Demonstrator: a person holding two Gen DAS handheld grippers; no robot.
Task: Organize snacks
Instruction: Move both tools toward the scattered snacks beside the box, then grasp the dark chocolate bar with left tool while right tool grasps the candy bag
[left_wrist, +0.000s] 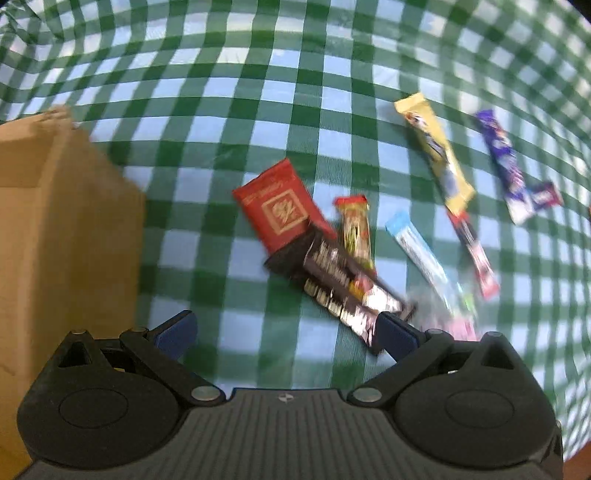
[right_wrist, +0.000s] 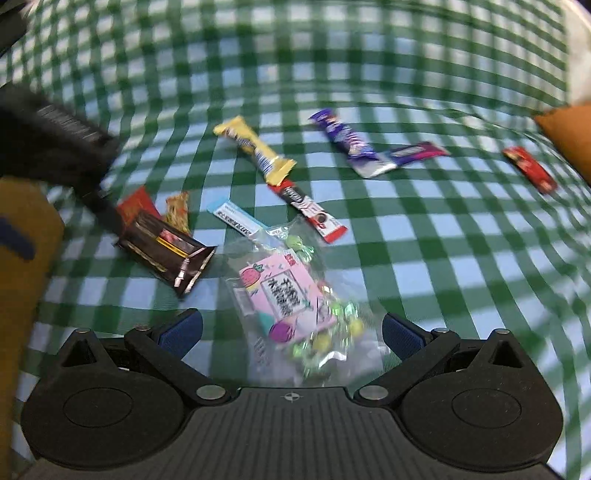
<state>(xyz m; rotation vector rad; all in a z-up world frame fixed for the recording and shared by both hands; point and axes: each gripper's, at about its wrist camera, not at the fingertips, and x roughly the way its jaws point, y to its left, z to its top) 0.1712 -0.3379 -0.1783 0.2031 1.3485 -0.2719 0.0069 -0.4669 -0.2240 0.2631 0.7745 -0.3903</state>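
On the green-and-white checked tablecloth (left_wrist: 258, 110) we see a tall brown cardboard box (left_wrist: 55, 240) beside scattered snack wrappers. Our left gripper (left_wrist: 286, 332) hangs spread above a dark foil bar (left_wrist: 332, 280). Our right gripper (right_wrist: 291, 332), fingers apart, straddles a clear candy bag (right_wrist: 291, 295).

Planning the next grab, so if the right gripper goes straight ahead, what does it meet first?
Probably the clear candy bag; it lies directly ahead of the open right gripper, though depth is uncertain.

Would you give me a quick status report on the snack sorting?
Both grippers open, empty. Snacks loose on cloth; candy bag before right gripper. Cardboard box at left. Nothing blocking.
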